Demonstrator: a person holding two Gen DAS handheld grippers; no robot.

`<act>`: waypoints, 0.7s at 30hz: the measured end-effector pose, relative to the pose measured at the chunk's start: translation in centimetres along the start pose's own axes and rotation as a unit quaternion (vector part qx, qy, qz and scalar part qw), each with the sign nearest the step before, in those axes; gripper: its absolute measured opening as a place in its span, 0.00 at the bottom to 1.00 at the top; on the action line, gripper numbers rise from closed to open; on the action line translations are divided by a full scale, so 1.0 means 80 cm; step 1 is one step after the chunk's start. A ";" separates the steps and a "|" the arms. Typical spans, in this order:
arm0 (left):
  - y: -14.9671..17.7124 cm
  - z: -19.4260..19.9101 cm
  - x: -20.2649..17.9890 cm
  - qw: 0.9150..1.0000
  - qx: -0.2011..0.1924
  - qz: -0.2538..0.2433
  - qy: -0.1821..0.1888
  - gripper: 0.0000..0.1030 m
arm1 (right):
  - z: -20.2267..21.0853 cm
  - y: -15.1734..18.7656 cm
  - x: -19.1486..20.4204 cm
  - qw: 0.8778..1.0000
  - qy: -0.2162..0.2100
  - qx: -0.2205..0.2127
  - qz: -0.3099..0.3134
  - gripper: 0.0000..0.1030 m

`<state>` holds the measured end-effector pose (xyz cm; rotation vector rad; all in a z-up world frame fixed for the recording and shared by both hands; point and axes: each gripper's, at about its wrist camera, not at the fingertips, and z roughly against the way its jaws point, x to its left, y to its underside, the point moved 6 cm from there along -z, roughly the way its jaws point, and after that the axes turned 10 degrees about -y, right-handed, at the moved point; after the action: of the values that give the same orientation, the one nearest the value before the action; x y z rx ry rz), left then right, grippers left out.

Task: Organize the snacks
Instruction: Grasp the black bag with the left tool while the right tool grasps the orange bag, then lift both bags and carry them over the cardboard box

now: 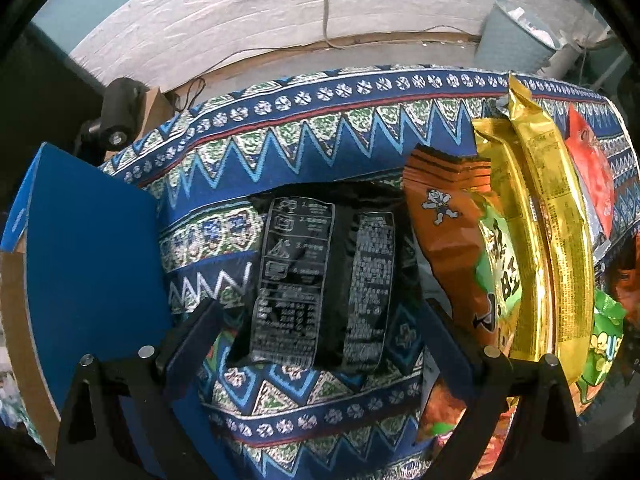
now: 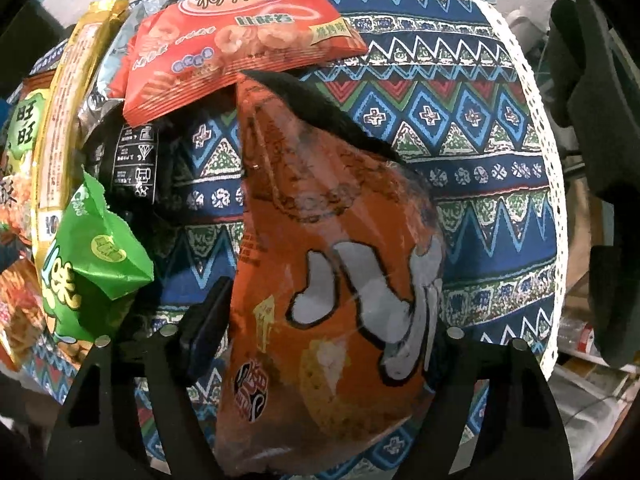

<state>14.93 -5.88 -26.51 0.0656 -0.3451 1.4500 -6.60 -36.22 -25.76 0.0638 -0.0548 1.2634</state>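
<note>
Black foil is what sits squarely between the spread fingers of the left gripper (image 1: 320, 344) — the black packet (image 1: 324, 280) lies flat, printed back up, on the patterned tablecloth (image 1: 280, 152), and no pad is seen pressing on it, so nothing is held there yet. The blue box flap (image 1: 92, 248) is kept just to its left, presumably as the place snacks are to be sorted into. On the other side, the big orange bag (image 2: 332, 280) is framed by the right gripper (image 2: 320, 344); its jaws stand fairly wide, one pad is seen at the bag's edge, the far pad is hidden, so a firm hold cannot be told. Room is tight leftward of it — the green bag (image 2: 100, 248), gold packet (image 2: 68, 120) and red bag (image 2: 240, 36) are heaped there — while open cloth is left toward the table's lace edge (image 2: 548, 184).
</note>
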 end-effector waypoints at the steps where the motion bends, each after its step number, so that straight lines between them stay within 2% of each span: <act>1: -0.001 -0.002 -0.003 1.000 -0.002 -0.006 -0.001 0.96 | -0.001 0.000 -0.001 1.000 -0.002 0.000 0.000 0.73; 3: 0.000 -0.004 -0.008 1.000 -0.005 -0.014 -0.002 0.94 | -0.011 -0.008 -0.014 1.000 -0.009 -0.001 0.000 0.69; 6: 0.002 -0.008 -0.016 1.000 -0.005 -0.026 -0.013 0.77 | -0.010 -0.013 -0.015 1.000 -0.014 -0.003 0.004 0.65; 8: 0.005 -0.011 -0.016 1.000 -0.003 -0.028 -0.009 0.73 | -0.012 -0.018 -0.016 1.000 -0.016 -0.007 0.007 0.63; 11: 0.007 -0.010 -0.016 0.999 -0.018 -0.032 -0.005 0.69 | -0.007 -0.026 -0.012 1.000 -0.020 -0.014 0.009 0.63; 13: 0.008 -0.007 -0.015 0.999 -0.027 -0.037 -0.005 0.60 | 0.006 -0.027 -0.008 1.000 -0.018 -0.022 0.014 0.63; 17: 0.020 0.000 -0.018 0.999 -0.031 -0.035 0.002 0.60 | 0.025 -0.038 -0.001 0.999 -0.011 -0.041 0.024 0.63; 21: 0.028 0.009 -0.011 0.999 -0.036 -0.038 -0.012 0.60 | 0.048 -0.045 0.018 0.998 -0.006 -0.057 0.029 0.63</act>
<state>12.51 -6.62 -26.43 0.0380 -0.4095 1.3617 -2.77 -36.25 -21.89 -0.0283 -0.1388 1.3158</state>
